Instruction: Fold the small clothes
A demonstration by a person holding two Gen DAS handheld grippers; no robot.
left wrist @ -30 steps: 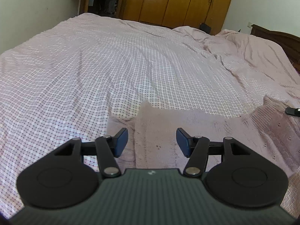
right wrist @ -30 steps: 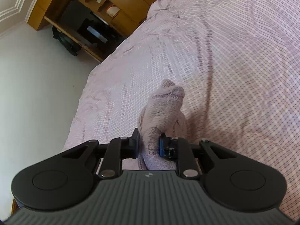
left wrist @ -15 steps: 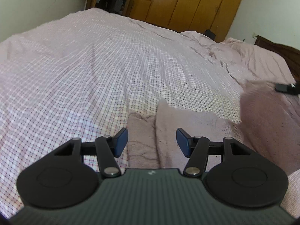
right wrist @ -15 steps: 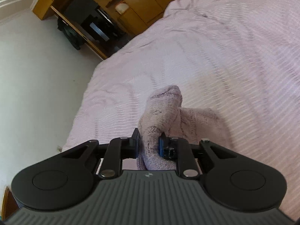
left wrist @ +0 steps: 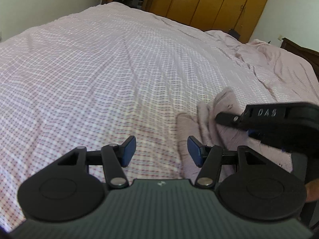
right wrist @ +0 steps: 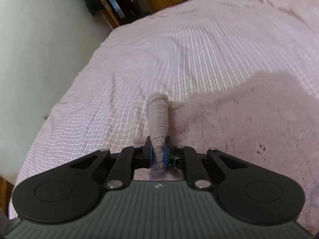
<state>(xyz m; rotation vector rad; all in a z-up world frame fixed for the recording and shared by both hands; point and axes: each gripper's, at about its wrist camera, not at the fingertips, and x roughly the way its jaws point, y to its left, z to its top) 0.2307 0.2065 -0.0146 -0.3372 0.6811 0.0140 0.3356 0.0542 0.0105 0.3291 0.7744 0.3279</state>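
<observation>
Knitwear in a dusty pink, a small garment (right wrist: 239,123), lies on the bed (left wrist: 99,69), whose checked pink sheet spreads toward the wooden wardrobes (left wrist: 219,2). The right gripper (right wrist: 158,155) has its fingers clenched on a rolled edge of the garment, which sticks up as a narrow tube between the blue pads (right wrist: 151,156). In the left wrist view the right gripper (left wrist: 225,117) comes in from the right, its black body over the bunched cloth (left wrist: 209,119). The left gripper (left wrist: 161,149) hangs above the sheet just beside the garment's edge, fingers spread apart and grasping nothing.
</observation>
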